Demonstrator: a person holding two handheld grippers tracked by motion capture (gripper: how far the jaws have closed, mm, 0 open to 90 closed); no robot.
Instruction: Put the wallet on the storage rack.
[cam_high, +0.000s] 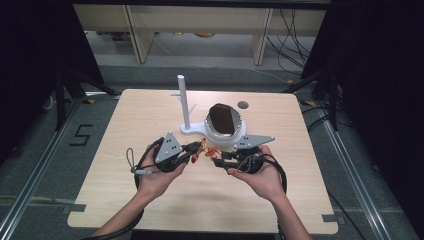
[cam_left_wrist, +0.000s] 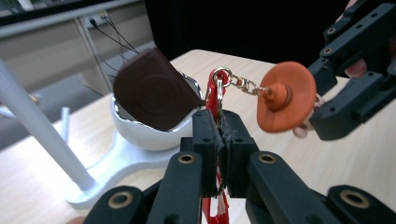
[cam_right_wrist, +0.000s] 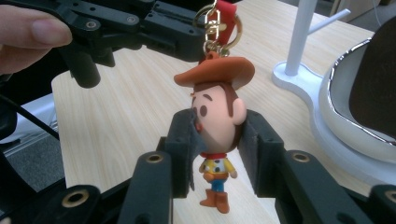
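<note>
Your right hand-held gripper (cam_right_wrist: 217, 135) clamps the light, hard figurine keychain (cam_right_wrist: 215, 135) by its head; your left hand-held gripper (cam_left_wrist: 219, 140) pinches its limp red strap (cam_left_wrist: 215, 95); grip there.

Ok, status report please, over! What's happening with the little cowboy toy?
Left hand-held gripper shut on red strap. Right hand-held gripper shut on cowboy keychain head. Held above table, white stand beside, nothing blocking.
</note>
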